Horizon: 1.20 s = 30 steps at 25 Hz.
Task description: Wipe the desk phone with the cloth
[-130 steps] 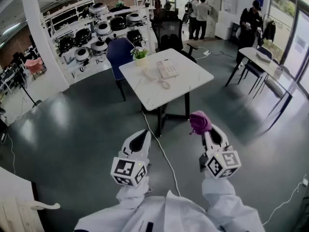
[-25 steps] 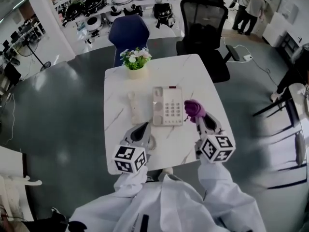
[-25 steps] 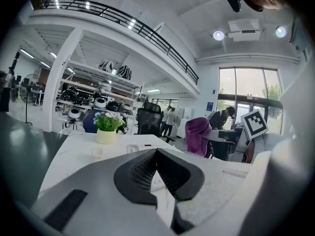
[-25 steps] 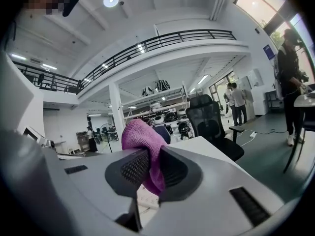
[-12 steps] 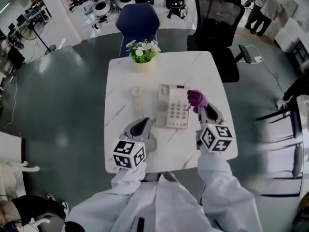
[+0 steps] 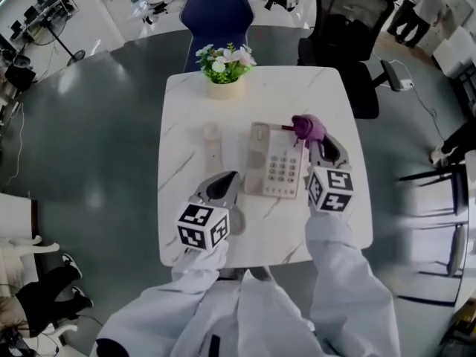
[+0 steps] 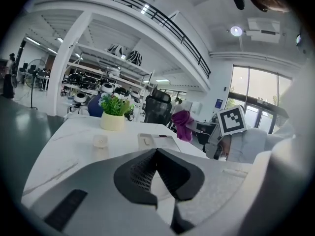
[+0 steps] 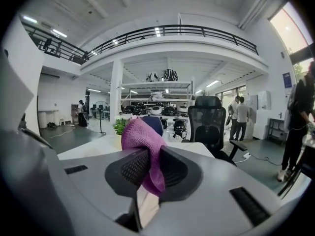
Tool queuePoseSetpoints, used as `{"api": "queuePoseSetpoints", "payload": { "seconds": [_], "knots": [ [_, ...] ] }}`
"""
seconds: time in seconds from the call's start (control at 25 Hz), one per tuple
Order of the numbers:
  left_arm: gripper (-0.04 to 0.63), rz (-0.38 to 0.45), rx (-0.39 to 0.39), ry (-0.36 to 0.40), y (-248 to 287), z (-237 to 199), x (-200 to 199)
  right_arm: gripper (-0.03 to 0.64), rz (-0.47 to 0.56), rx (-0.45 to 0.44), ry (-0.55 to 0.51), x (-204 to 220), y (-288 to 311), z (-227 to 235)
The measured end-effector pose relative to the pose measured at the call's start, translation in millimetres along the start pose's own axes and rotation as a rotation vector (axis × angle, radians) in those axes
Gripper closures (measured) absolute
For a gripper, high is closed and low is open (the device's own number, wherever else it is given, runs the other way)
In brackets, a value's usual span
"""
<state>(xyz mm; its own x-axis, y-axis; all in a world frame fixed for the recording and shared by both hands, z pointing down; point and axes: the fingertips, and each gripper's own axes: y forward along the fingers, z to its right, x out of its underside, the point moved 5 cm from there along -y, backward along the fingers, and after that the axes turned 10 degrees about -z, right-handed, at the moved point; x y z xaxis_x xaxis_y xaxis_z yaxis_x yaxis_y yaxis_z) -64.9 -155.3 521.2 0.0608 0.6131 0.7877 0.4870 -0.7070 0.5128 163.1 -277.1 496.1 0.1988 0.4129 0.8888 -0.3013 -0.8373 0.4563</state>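
Note:
The cream desk phone point(image 6: 274, 170) lies mid-table on the white marble table point(image 6: 331, 222). Its handset point(image 6: 213, 152) is off the base and lies to the left. My right gripper point(image 6: 313, 137) is shut on a purple cloth point(image 6: 308, 127), held over the phone's far right corner. In the right gripper view the cloth point(image 8: 143, 142) bulges out between the jaws. My left gripper point(image 6: 224, 184) hovers by the phone's near left edge, shut with nothing in it. The left gripper view shows the phone point(image 7: 158, 142), the handset point(image 7: 100, 141) and the cloth point(image 7: 182, 124) beyond the gripper's tips point(image 7: 156, 153).
A potted plant point(image 6: 224, 66) stands at the table's far edge. Behind the table are a blue chair point(image 6: 216, 10) and a black office chair point(image 6: 352, 17). Shelves of round appliances point(image 8: 162, 109) stand farther back, and people point(image 8: 238, 117) stand at the far right.
The view has closed in on the table and both grippers have moved forward over it. The right gripper carried the cloth up to the phone's far right corner.

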Motion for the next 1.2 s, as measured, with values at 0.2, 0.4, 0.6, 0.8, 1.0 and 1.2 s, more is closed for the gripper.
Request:
{"api": "queuePoseSetpoints", "payload": {
  "seconds": [0.2,0.4,0.6,0.8,1.0,1.2],
  "knots": [
    [0.597,-0.021,-0.002,-0.016,11.2,-7.6,2.5,0.579,-0.033,-0.007,-0.078,1.2,27.6,-6.5],
    [0.597,-0.032,0.0,-0.024,19.6,-11.8,3.1,0.58,-0.081,-0.032,-0.12,7.7,44.0,-11.5],
    [0.597,-0.041,0.007,-0.029,26.0,-11.1,4.8,0.58,-0.122,-0.069,-0.157,16.9,52.1,-17.0],
    [0.597,-0.049,0.015,-0.026,29.0,-6.7,6.5,0.58,-0.159,-0.101,-0.171,26.5,52.5,-22.2],
    [0.597,-0.052,0.019,-0.022,29.5,-1.1,7.7,0.58,-0.195,-0.128,-0.177,32.2,52.6,-24.7],
    [0.597,-0.049,0.023,-0.018,28.9,2.3,8.7,0.58,-0.256,-0.159,-0.174,40.4,52.8,-27.0]
  ]
}}
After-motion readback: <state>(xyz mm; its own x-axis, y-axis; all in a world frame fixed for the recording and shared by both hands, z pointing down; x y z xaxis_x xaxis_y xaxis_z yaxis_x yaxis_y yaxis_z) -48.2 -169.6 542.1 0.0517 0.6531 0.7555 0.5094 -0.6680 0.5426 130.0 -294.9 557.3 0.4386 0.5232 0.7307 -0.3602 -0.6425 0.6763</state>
